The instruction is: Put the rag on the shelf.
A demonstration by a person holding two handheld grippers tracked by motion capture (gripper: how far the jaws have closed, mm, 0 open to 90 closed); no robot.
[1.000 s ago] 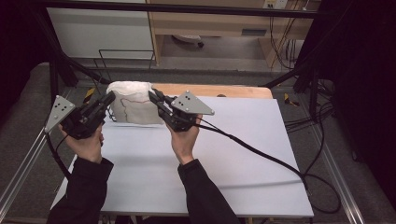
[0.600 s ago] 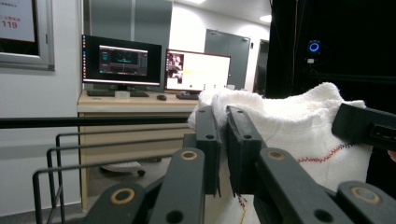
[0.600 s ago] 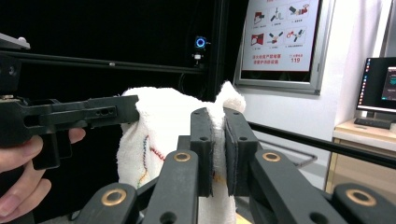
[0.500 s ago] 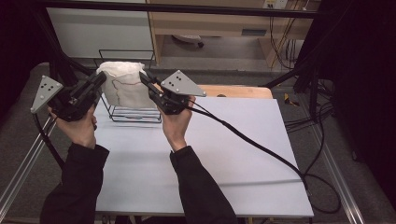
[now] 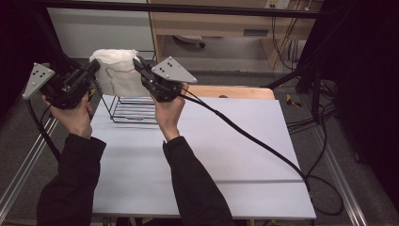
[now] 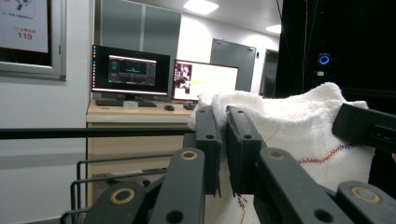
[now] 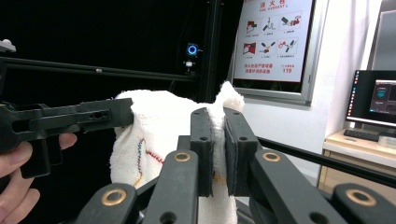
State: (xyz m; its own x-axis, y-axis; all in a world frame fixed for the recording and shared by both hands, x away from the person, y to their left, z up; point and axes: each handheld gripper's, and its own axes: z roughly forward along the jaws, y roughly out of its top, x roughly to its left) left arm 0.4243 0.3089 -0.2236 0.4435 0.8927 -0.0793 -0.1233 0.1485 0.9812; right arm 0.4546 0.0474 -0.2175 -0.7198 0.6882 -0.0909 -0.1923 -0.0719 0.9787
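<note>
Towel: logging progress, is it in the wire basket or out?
Out: the towel hangs above the wire basket, pinched by both claws.

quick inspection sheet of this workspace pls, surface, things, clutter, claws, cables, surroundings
surface: white table, bare in front; wooden board at its far edge.
job's things: white towel with coloured stitching, held up above the black wire basket.
clutter: nothing seen.
claws: left claw and right claw each shut on the towel's top edge.
cables: black cable trails from the right claw across the table; more cables on the floor at right.
surroundings: desk with monitors, wall poster.
</note>
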